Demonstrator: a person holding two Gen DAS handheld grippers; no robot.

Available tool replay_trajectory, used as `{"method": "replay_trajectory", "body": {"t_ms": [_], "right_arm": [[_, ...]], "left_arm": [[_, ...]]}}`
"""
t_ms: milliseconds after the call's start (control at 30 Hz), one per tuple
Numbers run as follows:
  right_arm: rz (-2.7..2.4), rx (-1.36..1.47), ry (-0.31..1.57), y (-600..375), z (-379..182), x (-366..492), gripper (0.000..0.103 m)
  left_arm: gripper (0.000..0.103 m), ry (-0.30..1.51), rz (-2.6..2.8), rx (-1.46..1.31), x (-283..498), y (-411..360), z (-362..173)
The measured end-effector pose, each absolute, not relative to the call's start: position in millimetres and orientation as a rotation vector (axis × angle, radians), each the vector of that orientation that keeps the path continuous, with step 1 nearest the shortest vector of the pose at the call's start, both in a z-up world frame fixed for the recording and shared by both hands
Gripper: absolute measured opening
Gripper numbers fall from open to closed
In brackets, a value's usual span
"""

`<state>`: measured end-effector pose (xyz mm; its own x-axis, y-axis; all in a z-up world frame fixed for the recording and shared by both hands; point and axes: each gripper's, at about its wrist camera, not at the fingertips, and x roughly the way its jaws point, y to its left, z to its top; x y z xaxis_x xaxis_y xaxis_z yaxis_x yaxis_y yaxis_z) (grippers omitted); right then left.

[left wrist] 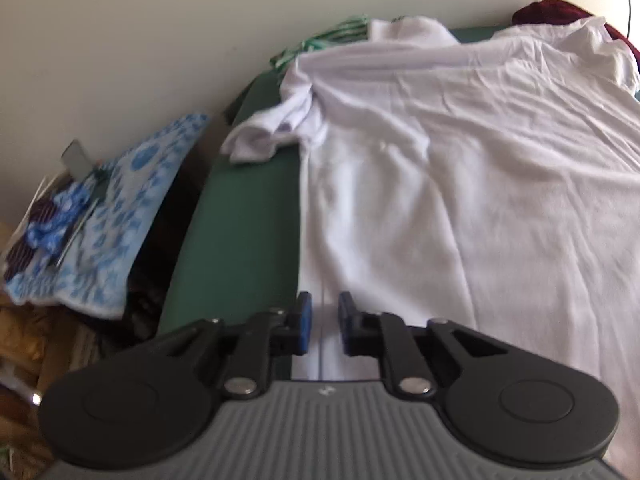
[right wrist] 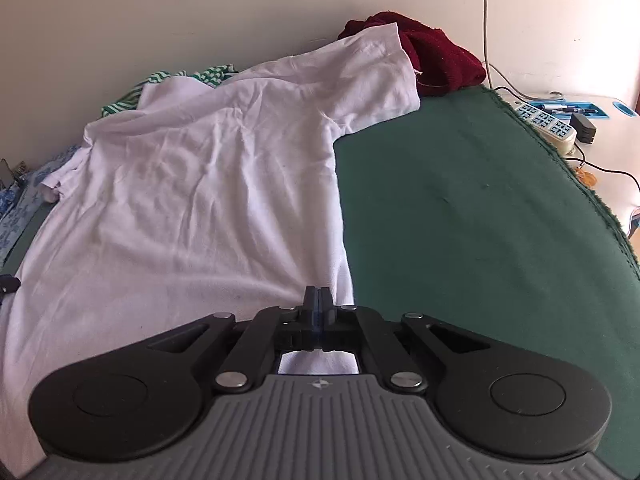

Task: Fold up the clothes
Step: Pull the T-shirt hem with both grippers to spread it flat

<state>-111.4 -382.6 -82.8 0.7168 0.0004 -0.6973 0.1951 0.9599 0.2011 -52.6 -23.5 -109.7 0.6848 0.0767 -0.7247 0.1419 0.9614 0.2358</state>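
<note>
Shirt (right wrist: 192,200) spread flat on green cloth (right wrist: 460,220), sleeves out. Your left gripper (left wrist: 322,322) parted over left hem, gripping nothing. Your right gripper (right wrist: 319,312) pinched closed at right hem; whether it holds fabric unclear. Risk: uneven lift bunches shirt.

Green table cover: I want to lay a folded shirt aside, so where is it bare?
The green cover is widely bare right of the white shirt, out to its frayed edge. A narrow strip lies left of the shirt. The far edge is crowded: maroon garment, green-striped cloth.
</note>
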Motion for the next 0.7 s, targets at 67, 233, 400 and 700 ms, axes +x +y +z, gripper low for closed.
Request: {"method": "replay_trajectory", "body": {"t_ms": [67, 233, 400, 700], "right_arm": [[0.011, 0.335, 0.719, -376, -73, -132, 0.011], [0.175, 0.347, 0.828, -354, -88, -166, 0.013], [0.096, 0.295, 0.799, -390, -94, -210, 0.0], [0.068, 0.243, 0.813, -399, -88, -246, 0.041]], "left_arm": [[0.016, 0.795, -0.045, 0.244, -79, -29, -102], [0.051, 0.845, -0.045, 0.209, -134, -59, -109], [0.053, 0.842, 0.108, 0.27, -173, -45, -116], [0.059, 0.79, 0.098, 0.282, -217, -36, -98]]}}
